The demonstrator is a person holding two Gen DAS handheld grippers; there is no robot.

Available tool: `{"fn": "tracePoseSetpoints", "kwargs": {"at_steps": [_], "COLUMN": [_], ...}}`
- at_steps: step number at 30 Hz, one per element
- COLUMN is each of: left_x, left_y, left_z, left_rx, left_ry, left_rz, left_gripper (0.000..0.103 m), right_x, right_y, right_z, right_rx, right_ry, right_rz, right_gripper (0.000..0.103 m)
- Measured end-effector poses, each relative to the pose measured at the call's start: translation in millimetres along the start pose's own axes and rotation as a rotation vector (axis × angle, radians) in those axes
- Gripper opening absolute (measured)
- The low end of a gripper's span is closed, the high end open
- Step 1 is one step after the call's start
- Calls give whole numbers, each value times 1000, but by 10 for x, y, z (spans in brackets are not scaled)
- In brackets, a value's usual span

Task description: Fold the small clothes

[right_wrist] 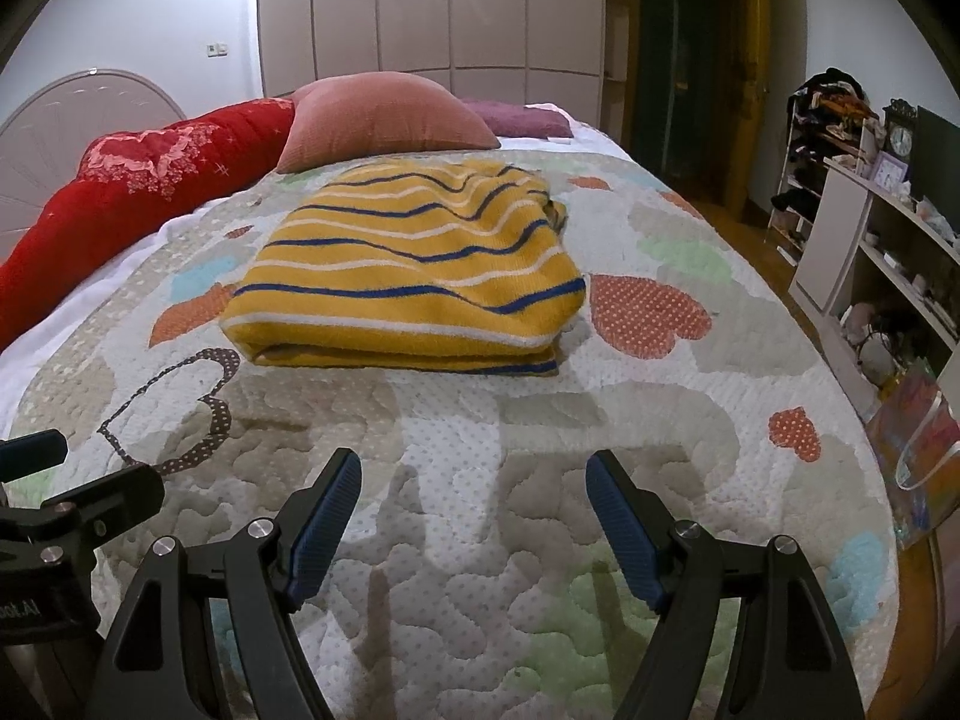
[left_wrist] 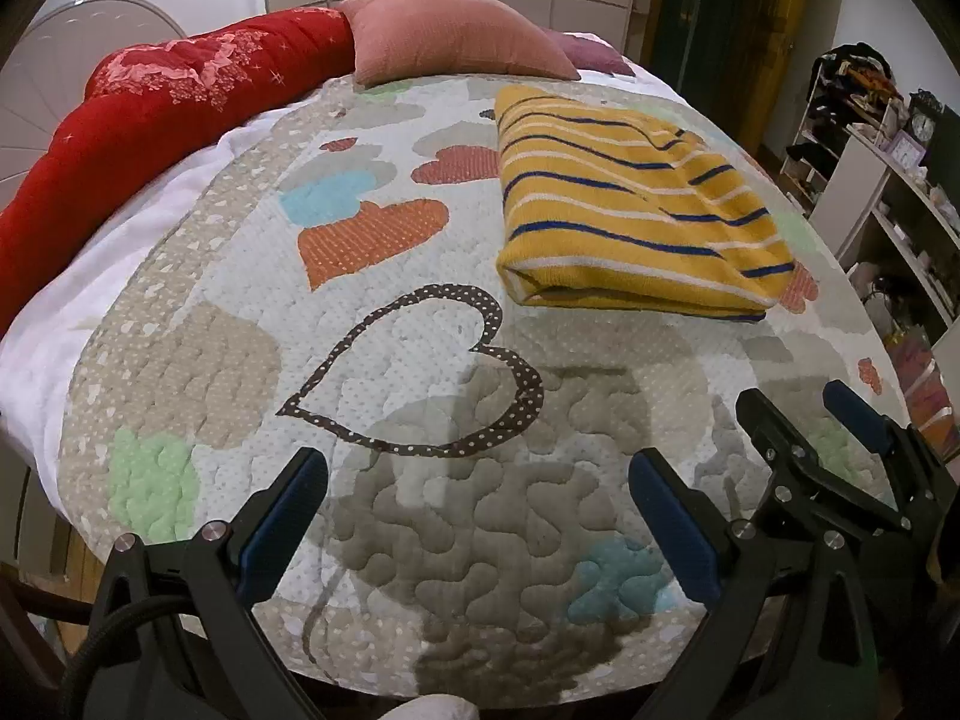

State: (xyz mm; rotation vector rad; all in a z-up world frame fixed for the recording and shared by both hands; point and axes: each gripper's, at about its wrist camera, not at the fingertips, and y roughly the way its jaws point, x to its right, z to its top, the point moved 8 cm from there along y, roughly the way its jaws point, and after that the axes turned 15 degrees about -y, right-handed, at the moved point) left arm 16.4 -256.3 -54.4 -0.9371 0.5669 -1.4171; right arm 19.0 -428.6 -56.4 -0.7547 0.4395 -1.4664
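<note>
The left gripper and right gripper are hovering spread wide and empty over the quilt. Ahead of both, well apart, the striped yellow garment is lying folded into a compact stack, so the folding is looking essentially finished.

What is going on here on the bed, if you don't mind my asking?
A person is folding small clothes with two handheld grippers. A yellow striped sweater already lies folded on the quilt. The left gripper and the right gripper both hover over bare quilt short of it, jaws open and empty, touching nothing.
</note>
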Motion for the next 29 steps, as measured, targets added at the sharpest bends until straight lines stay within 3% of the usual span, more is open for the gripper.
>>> {"fn": "tracePoseSetpoints", "kwargs": {"at_steps": [21, 29], "left_x": [-84, -357], "left_y": [-54, 63], "left_z": [33, 137], "left_rx": [2, -26], "left_ry": [-28, -113], "left_rz": [-24, 3], "left_gripper": [100, 100], "right_x": [-116, -164], "right_y": [-32, 153], "right_z": [44, 85], "right_rx": [-2, -54], "right_ry": [-45, -72], "right_rz": [-5, -6], "right_gripper": [83, 83]}}
